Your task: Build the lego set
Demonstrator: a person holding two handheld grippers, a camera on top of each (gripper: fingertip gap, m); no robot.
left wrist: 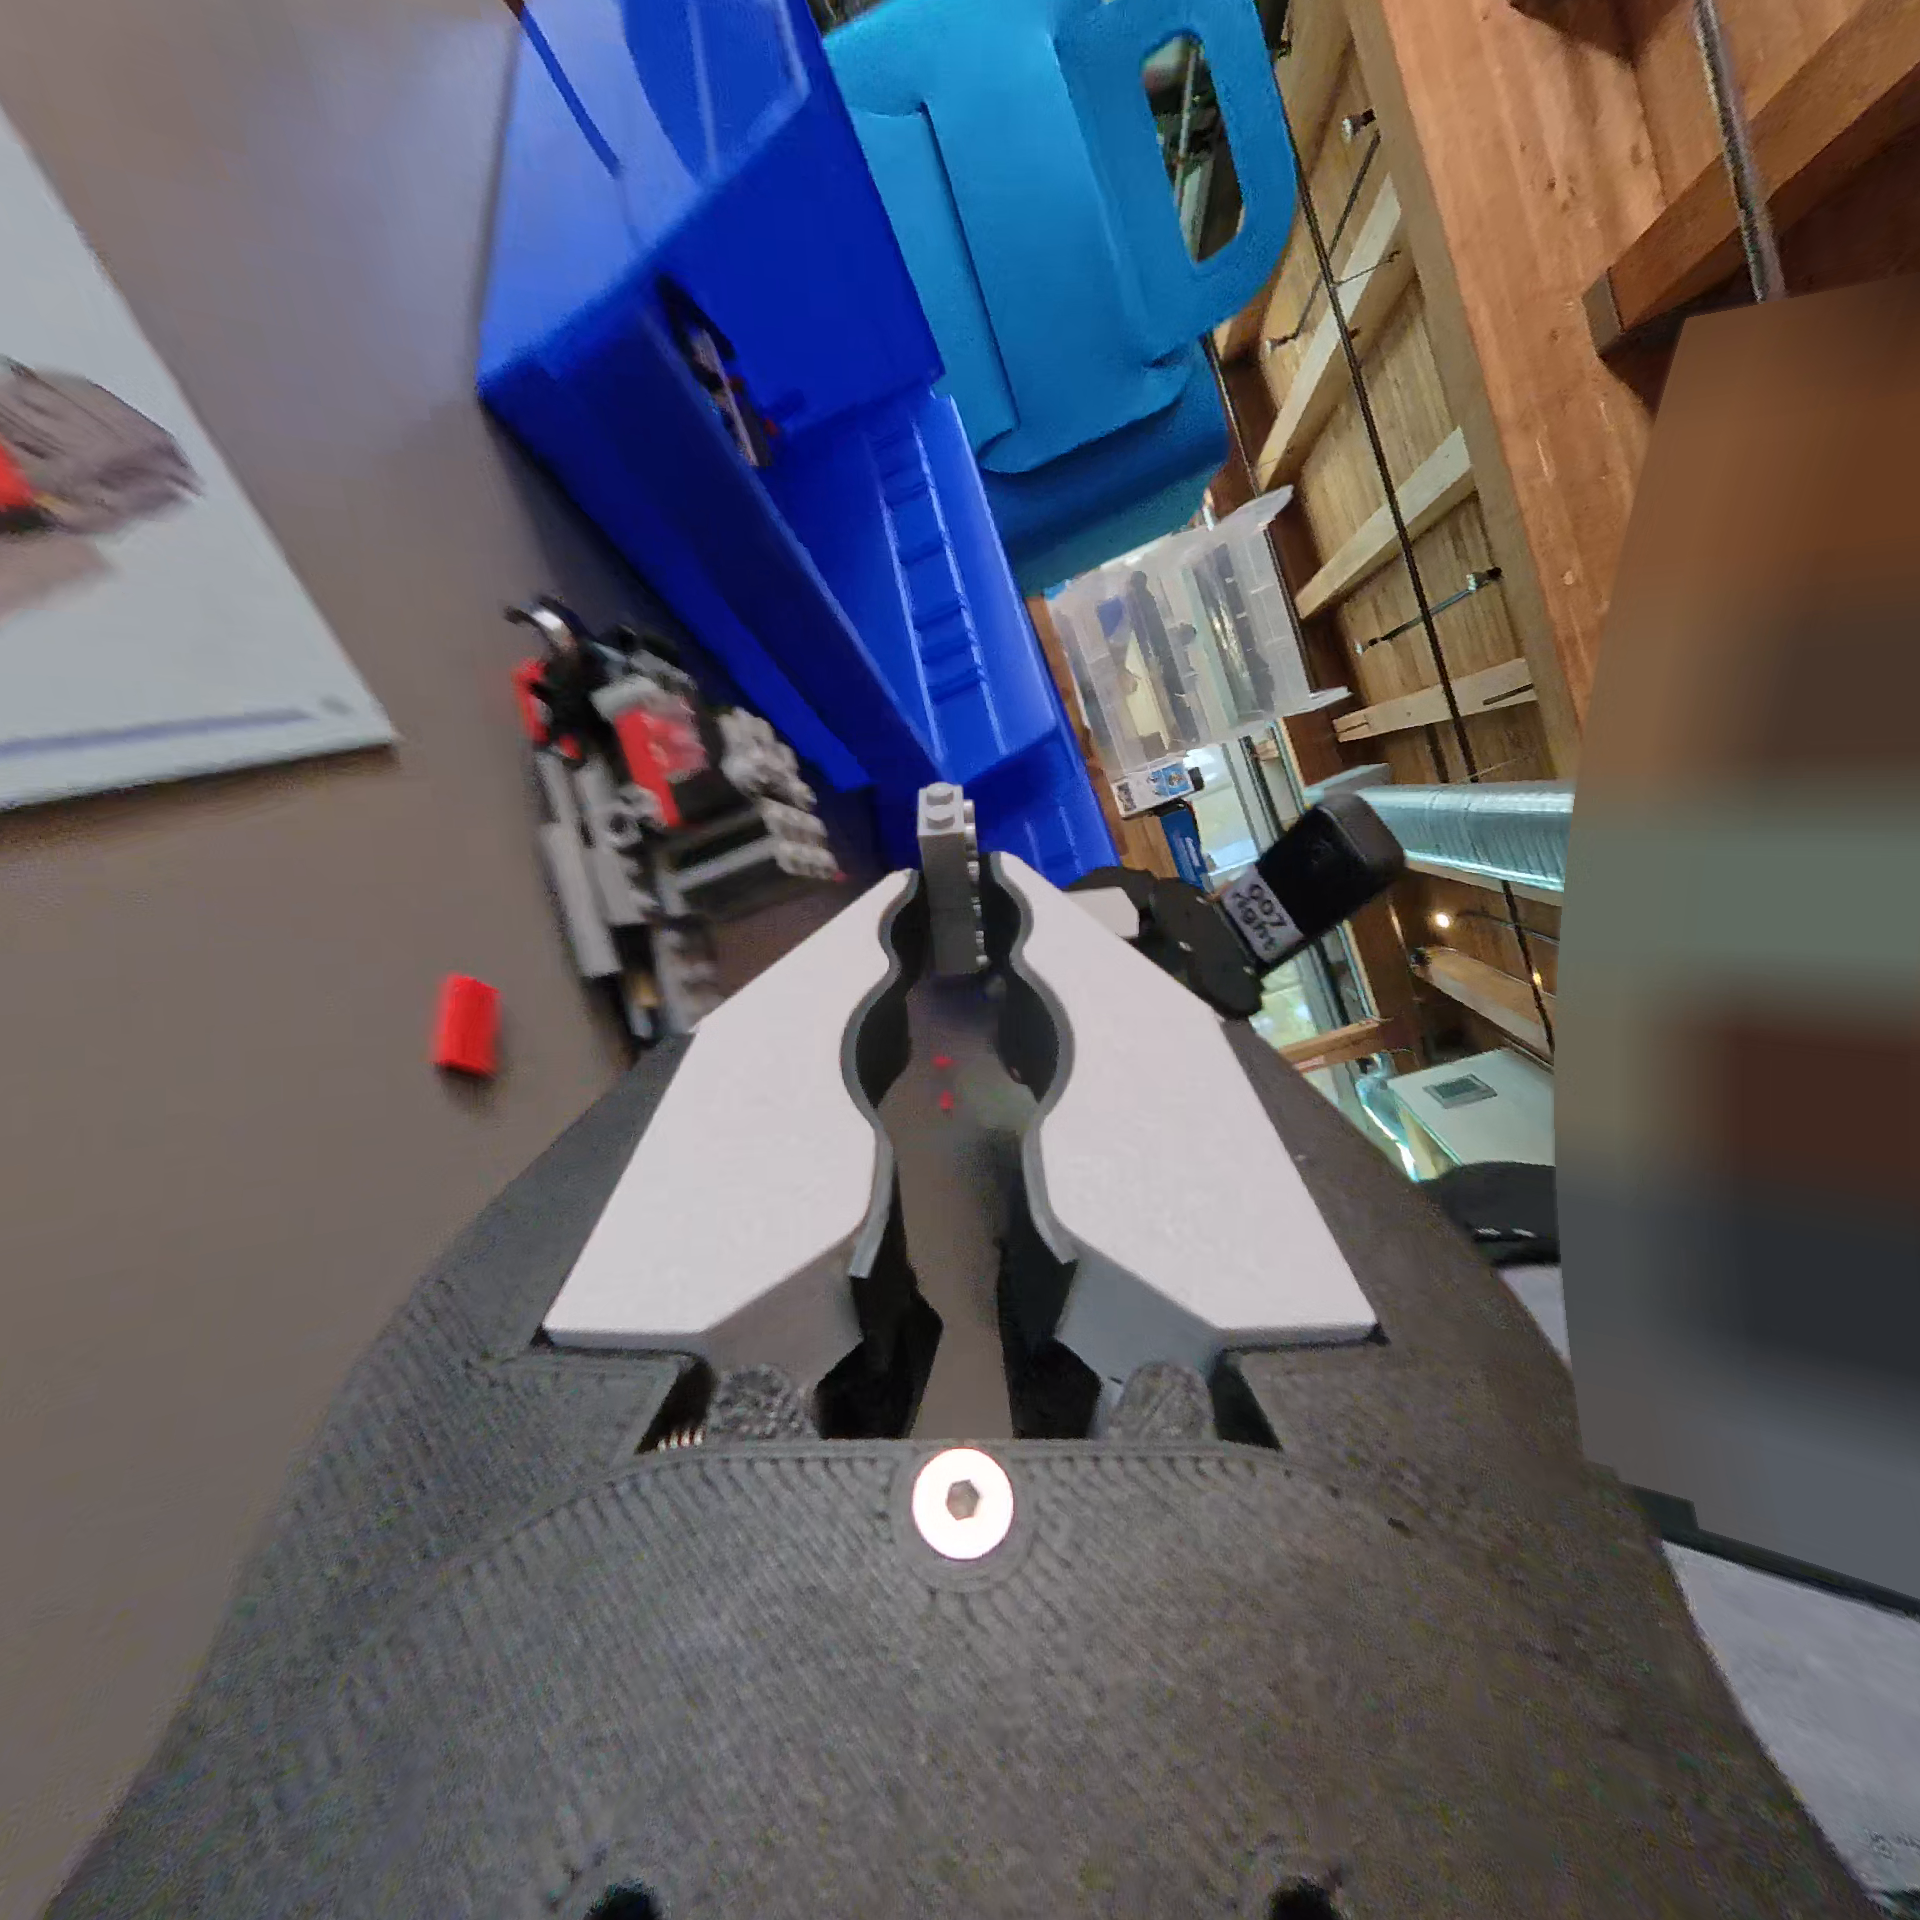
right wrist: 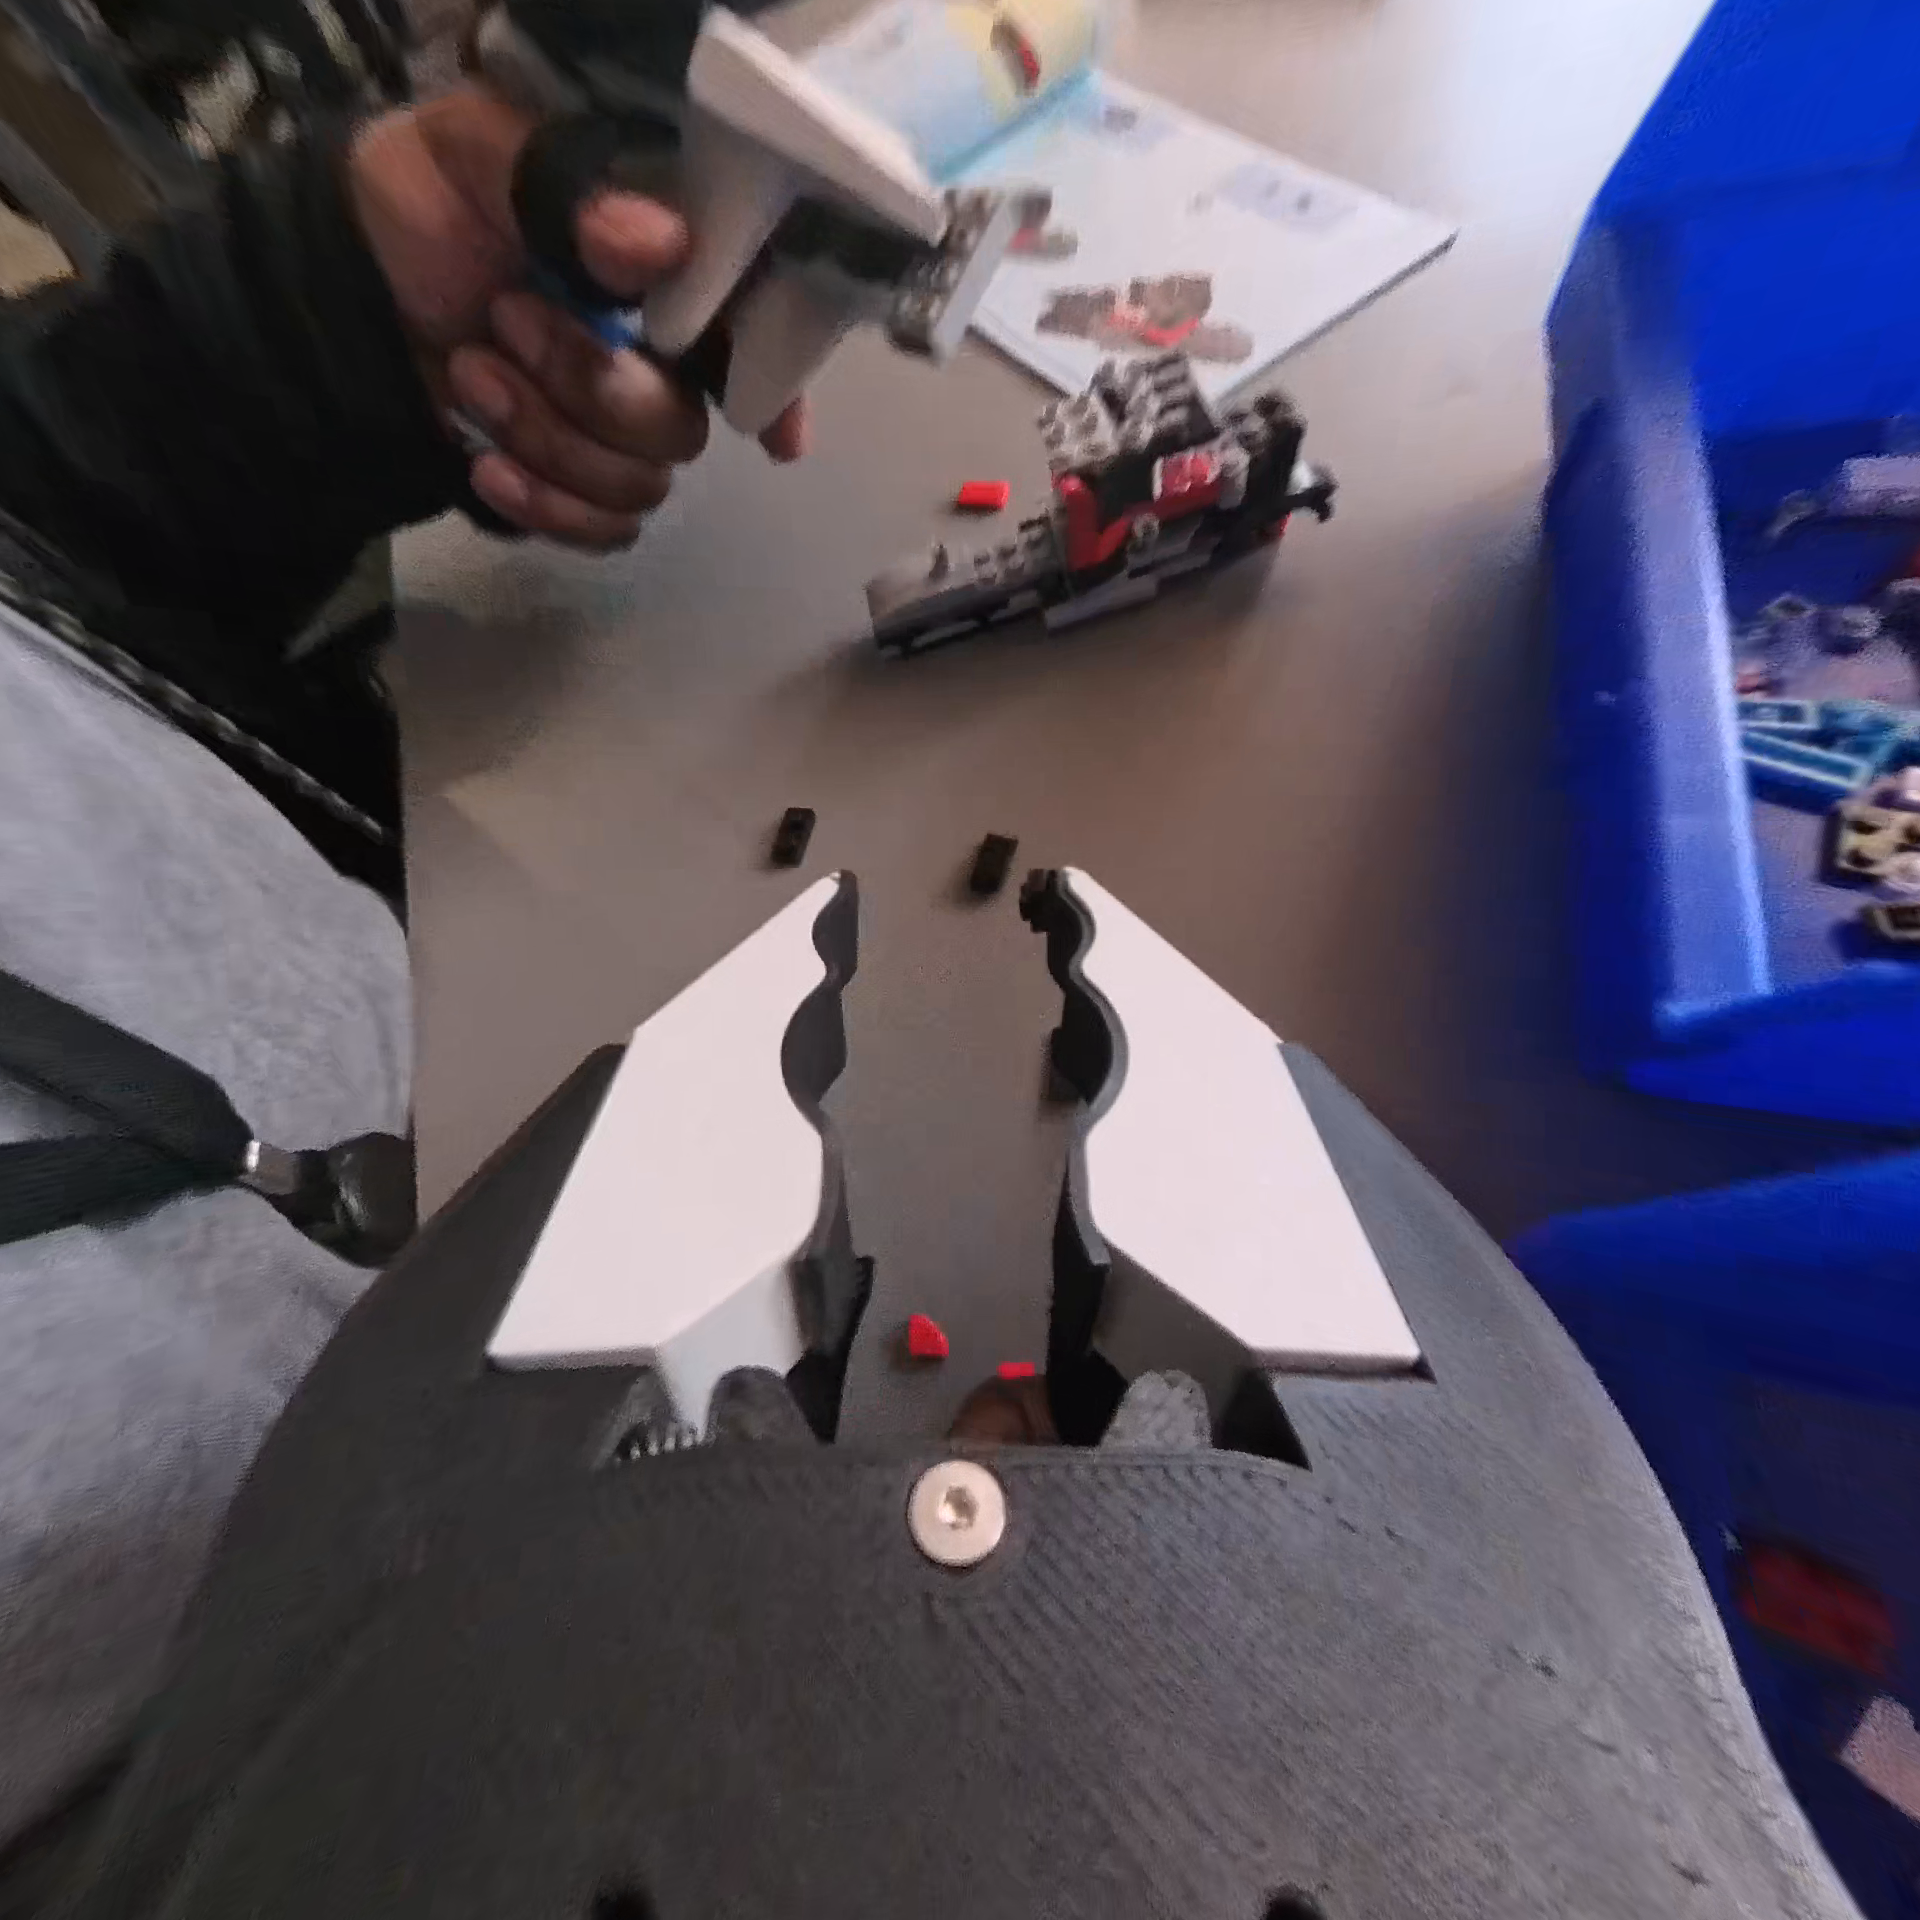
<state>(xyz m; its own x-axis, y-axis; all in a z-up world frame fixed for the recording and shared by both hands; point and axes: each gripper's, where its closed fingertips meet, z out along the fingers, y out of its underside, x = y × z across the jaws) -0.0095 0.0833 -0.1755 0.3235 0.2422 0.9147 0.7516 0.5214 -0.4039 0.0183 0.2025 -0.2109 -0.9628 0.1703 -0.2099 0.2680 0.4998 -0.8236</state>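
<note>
My left gripper (left wrist: 952,881) is shut on a long grey lego piece (left wrist: 948,831) that sticks out past the fingertips, held in the air. The part-built grey, black and red lego model (left wrist: 665,800) lies on the brown table to its left. In the right wrist view the model (right wrist: 1101,520) lies ahead, and the left gripper (right wrist: 940,286) hovers above and left of it in a person's hand (right wrist: 540,364). My right gripper (right wrist: 951,888) is open and low over the table. Two small black pieces (right wrist: 792,836) (right wrist: 989,862) lie just past its tips, and a third (right wrist: 1034,896) is at the right fingertip.
A red brick (left wrist: 465,1023) (right wrist: 982,496) lies near the model. Two tiny red pieces (right wrist: 925,1335) lie between my right fingers. The instruction booklet (right wrist: 1247,239) (left wrist: 156,623) lies behind the model. Blue bins (right wrist: 1662,644) (left wrist: 727,312) with loose pieces stand at the table's side.
</note>
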